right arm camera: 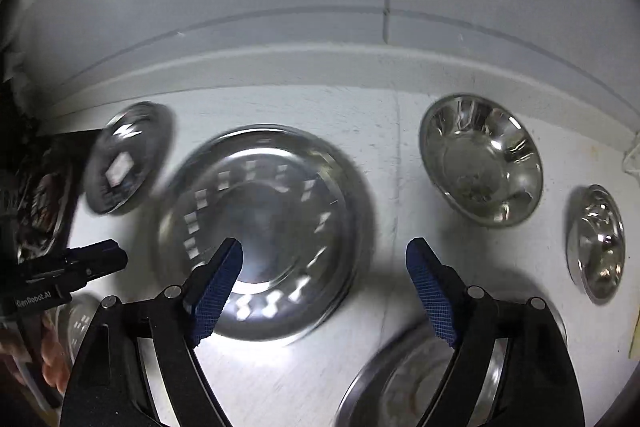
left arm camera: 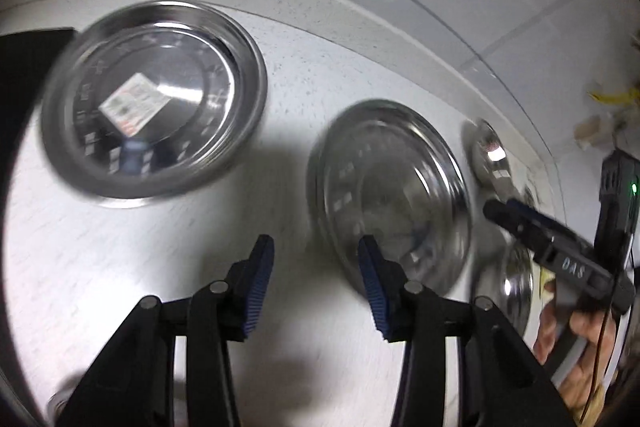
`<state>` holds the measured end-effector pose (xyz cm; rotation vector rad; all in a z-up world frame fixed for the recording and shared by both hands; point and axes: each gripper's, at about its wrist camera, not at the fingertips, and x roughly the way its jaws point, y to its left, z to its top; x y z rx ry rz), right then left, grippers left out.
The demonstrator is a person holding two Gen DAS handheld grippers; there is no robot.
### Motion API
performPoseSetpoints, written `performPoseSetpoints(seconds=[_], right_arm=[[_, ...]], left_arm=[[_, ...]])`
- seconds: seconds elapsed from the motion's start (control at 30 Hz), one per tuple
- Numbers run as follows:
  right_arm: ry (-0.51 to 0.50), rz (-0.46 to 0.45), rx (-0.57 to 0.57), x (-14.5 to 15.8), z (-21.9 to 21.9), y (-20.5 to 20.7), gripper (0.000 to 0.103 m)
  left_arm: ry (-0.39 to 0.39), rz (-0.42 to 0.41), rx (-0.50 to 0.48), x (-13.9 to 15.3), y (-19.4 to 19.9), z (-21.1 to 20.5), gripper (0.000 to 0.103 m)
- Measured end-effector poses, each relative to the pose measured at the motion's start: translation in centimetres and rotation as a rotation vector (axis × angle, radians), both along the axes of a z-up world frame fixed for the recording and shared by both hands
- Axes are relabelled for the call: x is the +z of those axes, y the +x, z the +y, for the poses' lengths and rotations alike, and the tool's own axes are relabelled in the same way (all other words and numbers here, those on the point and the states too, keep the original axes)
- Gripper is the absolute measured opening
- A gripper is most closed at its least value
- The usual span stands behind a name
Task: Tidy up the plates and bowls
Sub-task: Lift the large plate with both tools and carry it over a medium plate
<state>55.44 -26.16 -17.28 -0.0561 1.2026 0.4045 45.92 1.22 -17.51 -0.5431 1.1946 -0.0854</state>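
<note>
Plates and bowls, stainless steel, lot scattered loose on a white speckled table point(right arm camera: 400, 131), none stacked. Large plate point(right arm camera: 264, 227): lies flat in the middle of the table, directly ahead of the right tool point(right arm camera: 326, 251), whose left finger overlaps its near rim in the right wrist view; contact cannot be told. Stickered plate point(left arm camera: 154, 97): further left, ahead and to the left of the left tool point(left arm camera: 316, 243). Deep bowl point(right arm camera: 482, 159) and small bowl point(right arm camera: 596, 239): right of the large plate, well apart from either tool. One more dish point(right arm camera: 404, 383): near edge, partly hidden beneath the right tool. Tool state: both sets of blue-padded fingers stand apart, the right wider, nothing between them. Hazards, as a judgement: thin polished rims offer little purchase and may slip from the pads; a plate pressed at one edge could skate across the smooth table or tip; both tools hang close over the same large plate and could collide.
</note>
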Motion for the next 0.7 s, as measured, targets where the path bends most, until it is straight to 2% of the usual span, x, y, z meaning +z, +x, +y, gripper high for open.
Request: performPoseSetpoints(seconds=[0.07, 0.17, 0.33, 0.37, 0.4, 0.43, 0.5, 0.6, 0.7], right_arm=[[-0.002, 0.027, -0.008, -1.0, 0.1, 1.1, 0.078], [-0.012, 0.091, 0.000, -2.6, 0.4, 2.3, 0.060], [-0.036, 0.116, 0.005, -4.0, 0.1, 2.6, 0.058], [-0.032, 0.124, 0.006, -4.3, -0.1, 2.6, 0.052], [-0.027, 0.134, 0.008, -4.7, 0.0, 2.7, 0.041], [-0.021, 0.148, 0.013, -5.1, 0.1, 2.8, 0.037], [-0.034, 0.129, 0.018, -5.3, -0.2, 2.7, 0.021], [-0.030, 0.126, 0.006, -5.6, -1.1, 2.6, 0.013], [-0.024, 0.104, 0.006, -5.2, -1.5, 2.1, 0.012]], left_arm=[[-0.008, 0.022, 0.009, -1.1, 1.1, -0.4, 0.042], [-0.013, 0.019, 0.006, -1.7, 2.3, -1.1, 0.040], [-0.065, 0.006, 0.003, -1.8, 3.3, -1.7, 0.040], [-0.082, 0.002, 0.003, -1.9, 3.3, -1.7, 0.040], [-0.088, -0.002, 0.006, -2.1, 3.4, -1.7, 0.037], [-0.089, -0.005, 0.007, -2.3, 3.6, -1.9, 0.033], [-0.090, -0.007, 0.011, -2.7, 3.5, -1.7, 0.017], [-0.087, 0.001, 0.028, -3.0, 3.4, -1.1, 0.006], [-0.097, 0.006, 0.033, -3.0, 3.1, -0.8, 0.006]])
